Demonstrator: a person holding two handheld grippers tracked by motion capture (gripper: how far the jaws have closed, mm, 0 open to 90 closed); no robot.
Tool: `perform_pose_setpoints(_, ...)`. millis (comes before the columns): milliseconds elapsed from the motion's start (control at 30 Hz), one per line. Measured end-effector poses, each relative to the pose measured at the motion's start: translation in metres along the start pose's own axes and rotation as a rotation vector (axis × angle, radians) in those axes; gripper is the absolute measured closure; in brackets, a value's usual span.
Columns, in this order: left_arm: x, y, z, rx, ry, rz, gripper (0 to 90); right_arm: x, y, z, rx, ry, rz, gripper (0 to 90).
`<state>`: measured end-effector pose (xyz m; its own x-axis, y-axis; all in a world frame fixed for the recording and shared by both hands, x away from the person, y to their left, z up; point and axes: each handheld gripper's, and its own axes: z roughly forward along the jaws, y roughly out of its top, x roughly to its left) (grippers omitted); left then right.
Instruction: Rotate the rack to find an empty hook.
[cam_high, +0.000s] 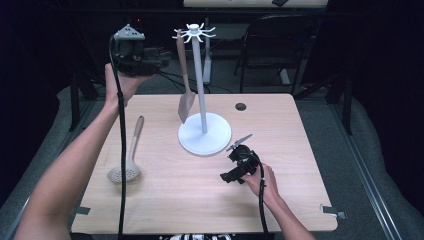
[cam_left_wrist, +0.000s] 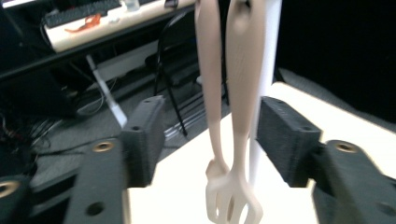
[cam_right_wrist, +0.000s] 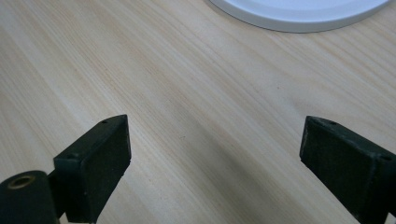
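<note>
A beige spatula (cam_high: 183, 75) hangs by its handle from a hook of the white utensil stand (cam_high: 200, 80), with its blade near the round base (cam_high: 216, 142). My left gripper (cam_high: 164, 54) is held high at the back left, pointing at the upper handle. In the left gripper view the beige handle (cam_left_wrist: 236, 93) hangs between the jaws, with a thinner beige strip (cam_left_wrist: 210, 84) beside it. The left gripper (cam_left_wrist: 215, 135) is open and its pads (cam_left_wrist: 144, 135) stand clear of the handle. My right gripper (cam_high: 229, 176) rests low on the table, open (cam_right_wrist: 215, 158) and holding nothing.
A beige skimmer (cam_high: 131, 150) lies on the left of the wooden table (cam_high: 200, 200). A small round hole (cam_high: 240, 106) is in the tabletop behind the stand. A dark chair (cam_high: 280, 45) stands beyond the table's far edge.
</note>
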<state>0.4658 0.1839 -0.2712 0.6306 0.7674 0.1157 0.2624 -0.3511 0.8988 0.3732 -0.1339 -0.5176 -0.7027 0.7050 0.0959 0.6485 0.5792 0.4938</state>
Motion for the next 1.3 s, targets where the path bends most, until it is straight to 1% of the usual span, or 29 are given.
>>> perform_pose_setpoints(67, -0.001, -0.009, 0.002, 0.035, 0.008, 0.005, 35.1, 0.000, 0.000, 0.001, -0.003, 0.000, 0.005, 8.5)
perform_pose_setpoints(133, -0.002, -0.017, 0.005, 0.066, 0.007, 0.007, 30.0, 0.001, -0.001, 0.002, -0.007, -0.002, 0.014, 8.5)
perform_pose_setpoints(167, -0.003, -0.021, 0.006, 0.081, 0.011, 0.005, 27.5, 0.000, 0.000, 0.001, 0.010, -0.005, -0.003, 8.5)
perform_pose_setpoints(233, -0.003, -0.030, 0.009, 0.111, 0.012, 0.012, 22.2, 0.000, 0.000, 0.001, 0.010, -0.005, -0.003, 8.5)
perform_pose_setpoints(333, -0.004, -0.042, 0.012, 0.150, 0.011, 0.011, 17.1, 0.000, 0.000, 0.001, 0.006, -0.001, 0.003, 8.5)
perform_pose_setpoints(400, -0.005, -0.051, 0.014, 0.168, 0.006, 0.004, 15.8, 0.000, 0.000, 0.002, 0.001, 0.001, 0.011, 8.5)
perform_pose_setpoints(433, -0.005, -0.055, 0.015, 0.177, 0.005, 0.003, 15.5, 0.000, 0.000, 0.001, 0.012, 0.000, 0.003, 8.4)
perform_pose_setpoints(567, -0.007, -0.072, 0.019, 0.216, 0.004, -0.006, 12.9, 0.000, 0.000, 0.001, 0.012, -0.002, -0.007, 8.1)
perform_pose_setpoints(667, -0.008, -0.087, 0.022, 0.251, -0.001, -0.002, 10.9, 0.001, 0.000, 0.003, -0.002, -0.001, -0.004, 7.9)
perform_pose_setpoints(767, -0.009, -0.105, 0.026, 0.283, 0.001, -0.001, 9.2, 0.001, -0.001, 0.003, 0.013, -0.009, -0.011, 7.8)
perform_pose_setpoints(833, -0.008, -0.117, 0.028, 0.303, 0.001, -0.019, 8.5, 0.001, -0.001, 0.004, 0.003, -0.004, 0.003, 7.7)
perform_pose_setpoints(867, -0.007, -0.124, 0.029, 0.307, 0.005, -0.029, 8.4, 0.000, -0.001, 0.003, 0.023, -0.004, -0.014, 7.7)
perform_pose_setpoints(900, -0.007, -0.130, 0.029, 0.312, 0.017, -0.032, 8.4, 0.000, -0.001, 0.003, 0.011, -0.011, -0.010, 7.7)
perform_pose_setpoints(967, -0.007, -0.143, 0.031, 0.338, 0.033, -0.031, 8.3, -0.001, -0.002, 0.003, 0.019, -0.017, -0.017, 7.6)
perform_pose_setpoints(1067, -0.005, -0.159, 0.031, 0.357, 0.045, -0.050, 8.0, -0.001, -0.002, 0.004, 0.019, -0.018, -0.015, 7.2)
perform_pose_setpoints(1133, -0.004, -0.169, 0.031, 0.370, 0.058, -0.054, 7.7, -0.001, -0.002, 0.005, 0.025, -0.018, -0.018, 6.9)
perform_pose_setpoints(1167, -0.004, -0.173, 0.031, 0.376, 0.062, -0.058, 7.5, -0.002, -0.002, 0.005, 0.038, -0.022, -0.027, 6.7)
perform_pose_setpoints(1233, -0.005, -0.181, 0.031, 0.378, 0.072, -0.066, 7.4, -0.001, -0.003, 0.007, 0.026, -0.022, -0.017, 6.4)
perform_pose_setpoints(1300, -0.006, -0.189, 0.032, 0.393, 0.082, -0.061, 7.3, -0.001, -0.002, 0.007, 0.033, -0.025, -0.027, 6.4)
